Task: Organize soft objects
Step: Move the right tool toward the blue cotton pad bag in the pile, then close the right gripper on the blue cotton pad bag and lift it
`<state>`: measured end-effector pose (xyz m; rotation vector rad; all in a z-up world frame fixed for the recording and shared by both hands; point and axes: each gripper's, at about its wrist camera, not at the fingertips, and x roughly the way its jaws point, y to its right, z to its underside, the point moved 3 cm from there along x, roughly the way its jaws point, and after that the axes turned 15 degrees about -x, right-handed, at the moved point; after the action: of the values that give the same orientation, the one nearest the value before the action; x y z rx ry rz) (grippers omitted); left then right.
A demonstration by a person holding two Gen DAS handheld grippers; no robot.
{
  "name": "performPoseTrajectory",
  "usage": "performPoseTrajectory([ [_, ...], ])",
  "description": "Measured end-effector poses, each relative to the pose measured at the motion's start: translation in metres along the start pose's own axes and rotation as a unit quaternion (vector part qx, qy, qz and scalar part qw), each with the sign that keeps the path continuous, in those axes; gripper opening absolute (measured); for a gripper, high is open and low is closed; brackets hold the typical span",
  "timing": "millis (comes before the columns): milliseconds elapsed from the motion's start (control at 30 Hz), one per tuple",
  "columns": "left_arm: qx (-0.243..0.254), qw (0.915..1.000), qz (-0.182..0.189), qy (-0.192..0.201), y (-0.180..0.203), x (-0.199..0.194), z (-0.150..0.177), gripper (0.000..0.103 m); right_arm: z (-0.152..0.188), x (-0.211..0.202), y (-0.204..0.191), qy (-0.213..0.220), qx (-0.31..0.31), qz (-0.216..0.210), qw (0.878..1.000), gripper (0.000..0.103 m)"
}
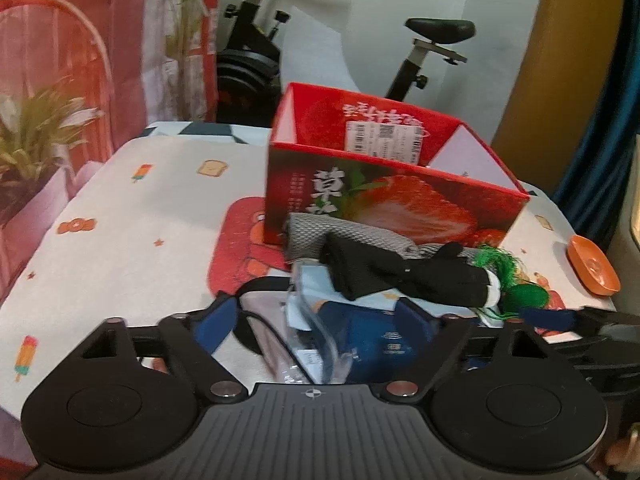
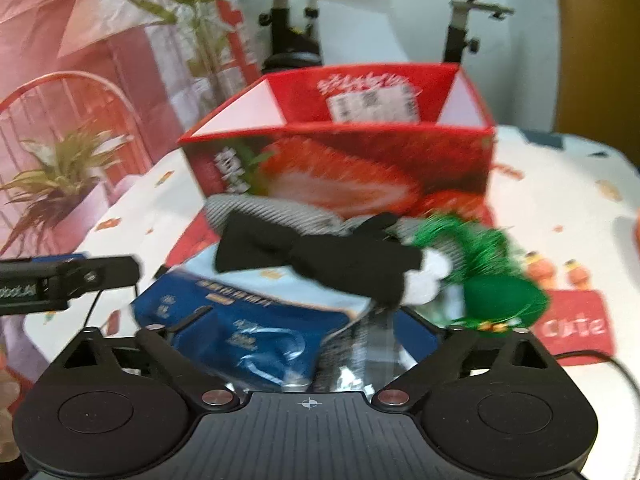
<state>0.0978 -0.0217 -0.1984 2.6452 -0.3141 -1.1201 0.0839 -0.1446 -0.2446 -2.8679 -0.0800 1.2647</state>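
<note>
both claws (image 1: pixel 320 320) (image 2: pixel 304 320) gape over the blue packet (image 2: pixel 248 320), its lower edge hidden.

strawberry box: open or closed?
Open. The red strawberry box stands upright with no lid; its inner walls and label show from above. Contents not visible.

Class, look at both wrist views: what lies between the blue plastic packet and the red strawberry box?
A black cloth draped over a grey knitted piece, clearest in the right wrist view.

red mat (image 2: pixel 576 326): "Cute" | red box (image 1: pixel 384 208): "草" | white label (image 1: pixel 384 140): unreadable
</note>
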Motion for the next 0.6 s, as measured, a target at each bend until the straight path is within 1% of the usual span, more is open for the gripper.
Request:
performPoseTrajectory([
  [33, 0.005, 1.0000, 0.008, -0.002, 0.002, 0.002, 0.001, 0.075, 0.002, 0.004, -0.002, -0.004, 0.000, -0.006, 1.000, 0.080],
  [67, 0.008, 0.9998, 0.015, -0.004, 0.005, 0.005, 0.003, 0.072, 0.004, 0.008, -0.003, -0.009, -0.001, -0.013, 1.000, 0.077],
  [100, 0.010, 0.9997, 0.020, -0.009, 0.007, 0.008, 0.004, 0.065, 0.006, 0.011, -0.004, -0.013, 0.000, -0.019, 1.000, 0.072],
  [133, 0.011, 0.9995, 0.025, -0.019, 0.008, 0.014, 0.006, 0.058, 0.008, 0.013, -0.005, -0.014, 0.004, -0.024, 1.000, 0.072],
  [167, 0.009, 0.9991, 0.026, -0.031, 0.008, 0.020, 0.009, 0.056, 0.010, 0.015, -0.004, -0.014, 0.007, -0.027, 1.000, 0.072],
  [233, 0.003, 0.9981, 0.025, -0.057, 0.007, 0.032, 0.015, 0.056, 0.012, 0.017, -0.001, -0.010, 0.013, -0.034, 0.999, 0.073],
  [267, -0.001, 0.9978, 0.027, -0.061, 0.007, 0.036, 0.018, 0.056, 0.014, 0.019, 0.000, -0.012, 0.015, -0.038, 0.999, 0.073],
  [433, 0.007, 0.9974, 0.040, -0.059, 0.009, 0.044, 0.026, 0.056, 0.020, 0.028, 0.002, -0.012, 0.014, -0.050, 0.999, 0.072],
  [600, -0.027, 0.9956, 0.056, -0.070, 0.001, 0.052, 0.028, 0.056, 0.021, 0.032, 0.004, -0.008, 0.013, -0.068, 0.998, 0.064],
])
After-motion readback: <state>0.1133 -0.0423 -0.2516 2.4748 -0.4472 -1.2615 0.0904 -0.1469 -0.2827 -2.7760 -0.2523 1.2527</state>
